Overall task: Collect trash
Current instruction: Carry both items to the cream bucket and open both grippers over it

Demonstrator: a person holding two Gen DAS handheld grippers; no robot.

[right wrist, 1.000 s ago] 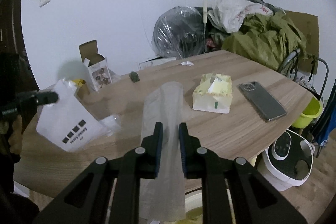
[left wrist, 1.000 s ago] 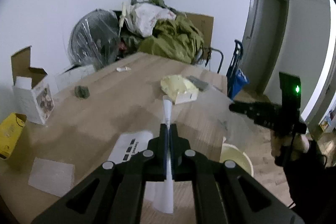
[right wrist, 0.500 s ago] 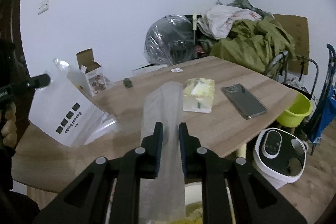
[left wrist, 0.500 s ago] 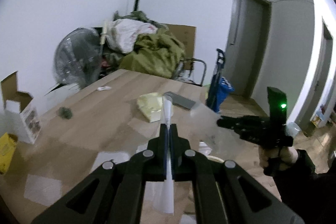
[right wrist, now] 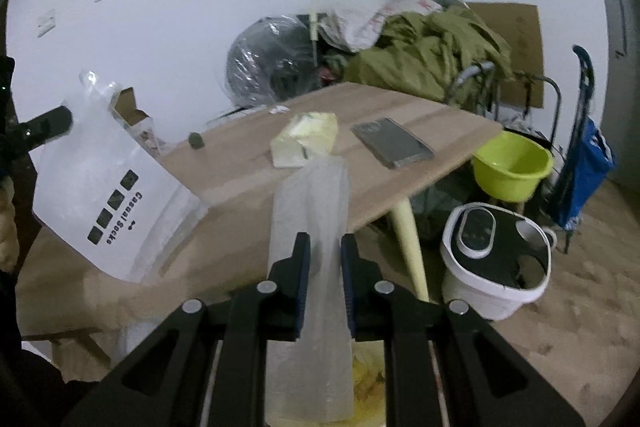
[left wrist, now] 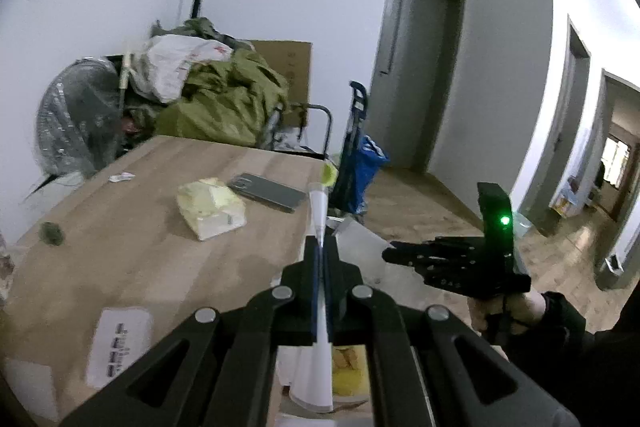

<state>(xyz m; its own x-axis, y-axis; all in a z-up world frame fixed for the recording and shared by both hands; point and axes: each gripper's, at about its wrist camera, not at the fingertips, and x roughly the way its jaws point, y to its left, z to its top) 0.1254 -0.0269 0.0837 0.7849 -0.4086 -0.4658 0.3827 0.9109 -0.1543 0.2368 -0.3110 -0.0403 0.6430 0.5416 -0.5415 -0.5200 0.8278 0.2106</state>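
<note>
My left gripper (left wrist: 321, 255) is shut on a white "Casual Socks" bag (left wrist: 319, 211), which shows edge-on in the left wrist view. In the right wrist view the same bag (right wrist: 100, 195) hangs flat at the left, off the left gripper's tip (right wrist: 48, 123). A clear plastic bag (right wrist: 312, 195) is pinched in my right gripper (right wrist: 324, 247), which is shut on it. From the left wrist view, the right gripper (left wrist: 400, 255) is to the right, beyond the table edge, with the clear bag (left wrist: 360, 247) trailing from it. A bin with yellow scraps (right wrist: 368, 375) lies below both.
On the wooden table (left wrist: 140, 259) lie a yellow tissue pack (left wrist: 210, 207), a phone (left wrist: 266, 190), a small dark lump (left wrist: 52, 233), a white scrap (left wrist: 120, 177) and a white packet (left wrist: 120, 347). A green basin (right wrist: 512, 163), white appliance (right wrist: 496, 259) and blue trolley (right wrist: 584, 163) stand beside it.
Both grippers have swung right along the table's near edge, each still holding its bag. The box and yellow packet at the left have left the left wrist view.
</note>
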